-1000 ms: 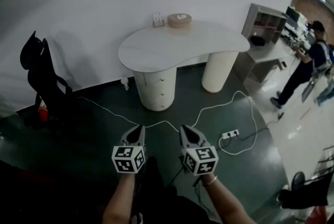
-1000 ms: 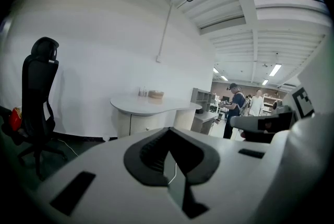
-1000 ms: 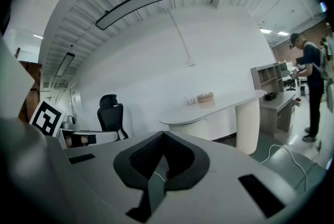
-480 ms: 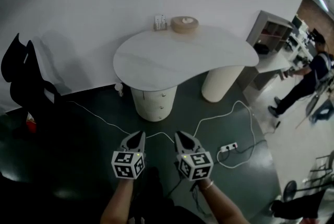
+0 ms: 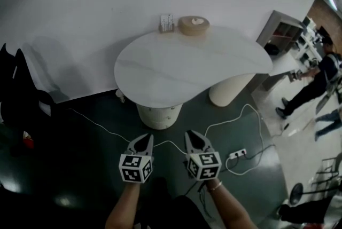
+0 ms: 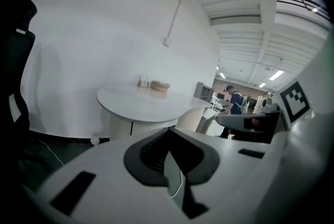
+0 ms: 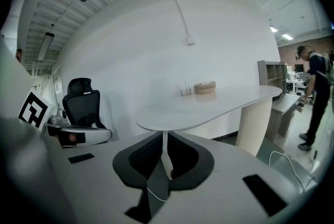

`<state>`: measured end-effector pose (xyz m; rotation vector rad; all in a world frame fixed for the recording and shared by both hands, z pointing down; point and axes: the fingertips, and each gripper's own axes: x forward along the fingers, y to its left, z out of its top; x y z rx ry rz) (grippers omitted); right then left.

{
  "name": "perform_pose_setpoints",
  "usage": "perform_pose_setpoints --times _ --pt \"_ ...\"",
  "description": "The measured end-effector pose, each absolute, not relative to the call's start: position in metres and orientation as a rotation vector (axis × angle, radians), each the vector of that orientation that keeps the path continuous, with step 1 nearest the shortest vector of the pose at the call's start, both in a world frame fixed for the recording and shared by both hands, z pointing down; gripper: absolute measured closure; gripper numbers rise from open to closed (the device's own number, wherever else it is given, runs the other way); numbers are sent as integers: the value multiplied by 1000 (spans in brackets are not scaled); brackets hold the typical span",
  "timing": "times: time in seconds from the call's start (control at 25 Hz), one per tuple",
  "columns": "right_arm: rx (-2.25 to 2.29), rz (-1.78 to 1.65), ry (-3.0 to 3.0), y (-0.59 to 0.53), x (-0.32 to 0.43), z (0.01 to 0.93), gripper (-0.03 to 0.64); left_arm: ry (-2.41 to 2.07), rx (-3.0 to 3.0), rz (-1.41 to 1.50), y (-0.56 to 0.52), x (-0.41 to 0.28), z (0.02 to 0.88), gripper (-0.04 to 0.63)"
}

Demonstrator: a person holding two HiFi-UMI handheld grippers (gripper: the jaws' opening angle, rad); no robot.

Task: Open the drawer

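Nearer the desk (image 5: 160, 70): left gripper (image 5: 147, 138), right gripper (image 5: 189, 135) (jaws together, empty)

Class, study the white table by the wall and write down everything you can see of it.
The table has a smooth white bean-shaped top, level, with its back edge close to the white wall. It stands on a dark floor on two cream supports. In the head view, a round drawer pedestal is under the left part, with nothing seen pulled out, and a ribbed cylindrical leg is under the right. A round tan container and a small holder sit at the top's back edge.
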<state>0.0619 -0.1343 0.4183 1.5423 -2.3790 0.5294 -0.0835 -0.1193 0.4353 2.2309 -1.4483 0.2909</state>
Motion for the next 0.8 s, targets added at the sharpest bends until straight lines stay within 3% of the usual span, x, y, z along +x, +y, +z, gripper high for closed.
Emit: perform_pose_setpoints --times 0.2,0.8 --pt "1490 587 -2338 -159 51 443 530 -1435 2216 291 -138 -91 450 592" --pt "1403 526 -2206 -234 38 552 512 -1461 2174 307 -176 -92 515 592"
